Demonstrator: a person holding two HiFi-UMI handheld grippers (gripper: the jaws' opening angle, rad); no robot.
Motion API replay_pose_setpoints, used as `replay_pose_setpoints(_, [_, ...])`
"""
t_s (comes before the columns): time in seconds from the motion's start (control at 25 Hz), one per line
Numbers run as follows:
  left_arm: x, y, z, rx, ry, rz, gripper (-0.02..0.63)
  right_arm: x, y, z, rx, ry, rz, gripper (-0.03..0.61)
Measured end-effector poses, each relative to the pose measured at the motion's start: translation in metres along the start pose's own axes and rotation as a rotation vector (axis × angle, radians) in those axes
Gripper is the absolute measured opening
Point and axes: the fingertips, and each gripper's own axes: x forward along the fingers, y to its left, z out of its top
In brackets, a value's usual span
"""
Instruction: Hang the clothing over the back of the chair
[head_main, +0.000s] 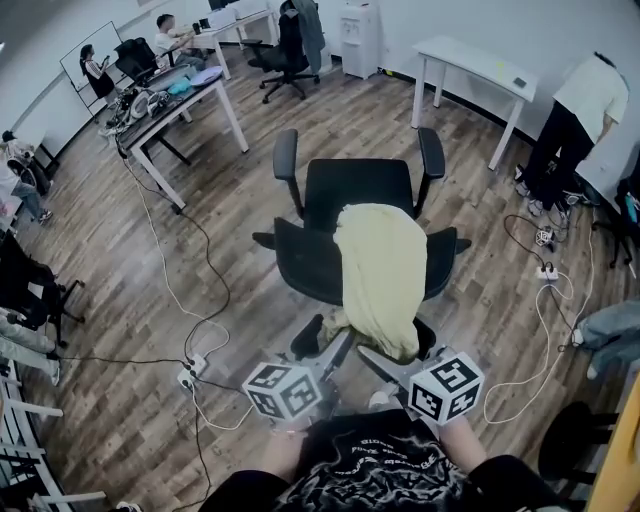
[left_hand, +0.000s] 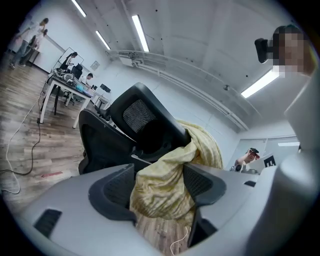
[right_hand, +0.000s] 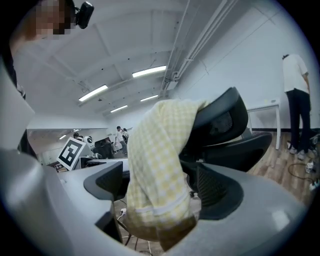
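A pale yellow checked garment (head_main: 380, 275) lies draped over the backrest of the black office chair (head_main: 300, 265), hanging down both the seat side and the near side. My left gripper (head_main: 335, 352) and right gripper (head_main: 385, 362) sit side by side at its lower near edge. In the left gripper view the garment (left_hand: 170, 170) hangs in a bunch between the wide-apart jaws of the left gripper (left_hand: 159, 192), below the chair (left_hand: 140, 117). In the right gripper view the garment (right_hand: 160, 160) hangs loosely between the spread jaws of the right gripper (right_hand: 160, 192), with the chair (right_hand: 225, 122) behind. Both are open.
A power strip (head_main: 188, 372) and white cables lie on the wood floor at left, another strip (head_main: 548, 271) at right. A cluttered desk (head_main: 175, 95) stands far left, a white table (head_main: 480, 65) far right with a person (head_main: 575, 120) beside it. A second office chair (head_main: 285, 55) stands at the back.
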Motion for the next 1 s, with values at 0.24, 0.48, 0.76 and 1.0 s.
replay_pose_setpoints(0.24, [-0.017, -0.016, 0.016, 0.056, -0.043, -0.039, 0.293, -0.023, -0.009, 0.022, -0.039, -0.062, -0.052, 0.456])
replay_pose_setpoints(0.48, [-0.025, -0.024, 0.021, 0.156, -0.019, -0.025, 0.293, -0.041, -0.012, 0.032, -0.064, -0.069, -0.080, 0.456])
replay_pose_setpoints(0.76, [-0.034, -0.044, 0.028, 0.227, -0.044, -0.018, 0.293, -0.045, 0.008, 0.040, -0.152, -0.070, -0.080, 0.454])
replay_pose_setpoints(1.0, [-0.039, -0.071, 0.034, 0.264, -0.082, -0.017, 0.293, -0.060, 0.024, 0.048, -0.241, -0.079, -0.046, 0.454])
